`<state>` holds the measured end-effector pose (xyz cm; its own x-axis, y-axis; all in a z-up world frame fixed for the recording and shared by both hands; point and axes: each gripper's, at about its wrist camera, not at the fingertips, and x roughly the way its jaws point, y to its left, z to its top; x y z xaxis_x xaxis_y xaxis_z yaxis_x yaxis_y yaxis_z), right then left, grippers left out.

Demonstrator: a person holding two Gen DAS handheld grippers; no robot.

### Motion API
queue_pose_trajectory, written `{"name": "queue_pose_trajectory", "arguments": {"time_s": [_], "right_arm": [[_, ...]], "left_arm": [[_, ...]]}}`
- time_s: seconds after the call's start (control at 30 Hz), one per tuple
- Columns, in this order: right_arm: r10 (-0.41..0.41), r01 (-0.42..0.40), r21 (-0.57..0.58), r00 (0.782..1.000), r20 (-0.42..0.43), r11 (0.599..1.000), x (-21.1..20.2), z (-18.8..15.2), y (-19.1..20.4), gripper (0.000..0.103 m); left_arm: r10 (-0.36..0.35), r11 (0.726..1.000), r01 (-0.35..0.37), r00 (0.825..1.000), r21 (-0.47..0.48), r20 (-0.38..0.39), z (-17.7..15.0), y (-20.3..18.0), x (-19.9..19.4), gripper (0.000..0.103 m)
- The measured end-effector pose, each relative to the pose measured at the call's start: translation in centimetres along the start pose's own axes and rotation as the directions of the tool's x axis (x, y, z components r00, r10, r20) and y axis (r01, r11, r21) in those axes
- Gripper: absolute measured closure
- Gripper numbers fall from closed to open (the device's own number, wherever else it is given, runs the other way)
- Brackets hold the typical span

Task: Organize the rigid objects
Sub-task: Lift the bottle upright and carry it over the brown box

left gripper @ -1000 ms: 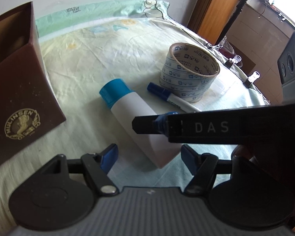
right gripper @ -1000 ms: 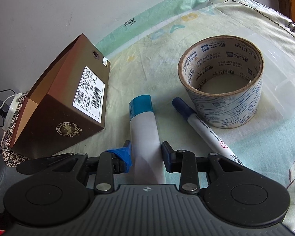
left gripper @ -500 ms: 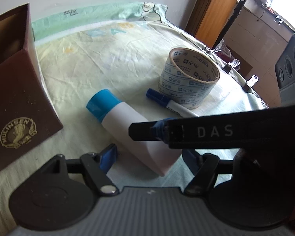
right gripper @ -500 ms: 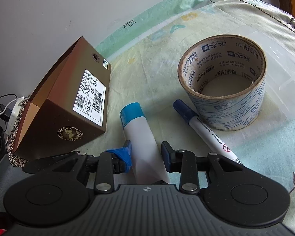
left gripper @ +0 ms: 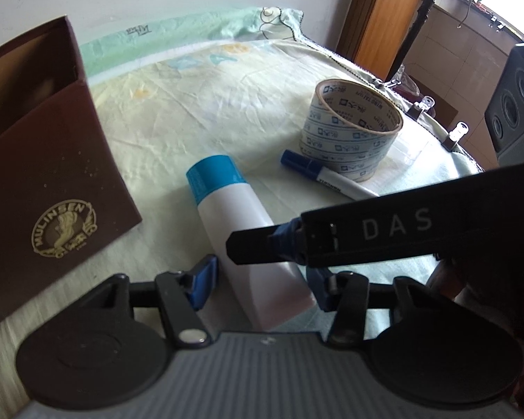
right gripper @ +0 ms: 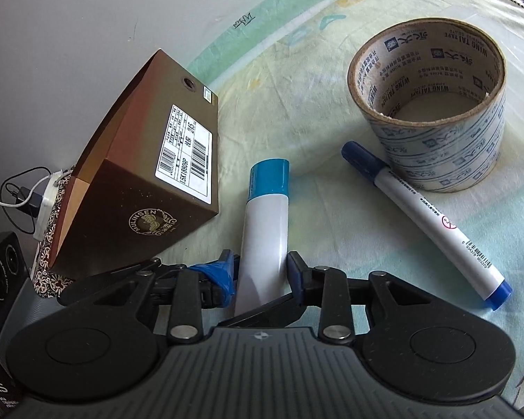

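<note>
Pale printed cloth point(right gripper: 297, 111) covers the work surface below a plain white wall. Left wrist view: the right gripper's black body crosses the centre right, hiding the middle of the white tube point(left gripper: 241, 223) and most of the marker point(left gripper: 326, 178). Tube base lies between the left gripper's point(left gripper: 258, 284) blue pads; the jaws are closing, contact not discernible. Right wrist view: the right gripper point(right gripper: 262, 272) pinches the tube point(right gripper: 265, 223) near its flat end, jaws easing apart slightly. Tube: white body, blue cap pointing up-frame, lying centre frame. Brown box point(right gripper: 150, 188) stands left, its base cut off by the gripper. Tape roll point(right gripper: 436, 111) upper right touches the marker point(right gripper: 426, 216).
</note>
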<state>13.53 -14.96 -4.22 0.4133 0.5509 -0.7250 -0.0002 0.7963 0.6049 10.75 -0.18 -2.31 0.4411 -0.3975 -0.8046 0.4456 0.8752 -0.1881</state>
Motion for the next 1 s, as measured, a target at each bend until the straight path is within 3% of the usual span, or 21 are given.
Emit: {"name": "queue_pose_trajectory", "arguments": {"time_s": [0.33, 0.53, 1.0], "right_arm": [[-0.022, 0.025, -0.041, 0.998, 0.059, 0.999, 0.4, -0.7, 0.8, 0.084], [-0.008, 0.008, -0.007, 1.000, 0.031, 1.000, 0.1, -0.7, 0.4, 0.085], [0.023, -0.021, -0.067, 1.000, 0.021, 0.998, -1.6, -3.1, 2.4, 0.088]], "left_arm": [[-0.019, 0.999, 0.020, 1.000, -0.046, 0.015, -0.3, 0.8, -0.7, 0.056], [-0.035, 0.998, 0.035, 0.999, -0.054, 0.014, -0.9, 0.6, -1.3, 0.057], [-0.027, 0.999, 0.029, 0.998, -0.039, 0.049, -2.5, 0.0, -4.8, 0.062]]}}
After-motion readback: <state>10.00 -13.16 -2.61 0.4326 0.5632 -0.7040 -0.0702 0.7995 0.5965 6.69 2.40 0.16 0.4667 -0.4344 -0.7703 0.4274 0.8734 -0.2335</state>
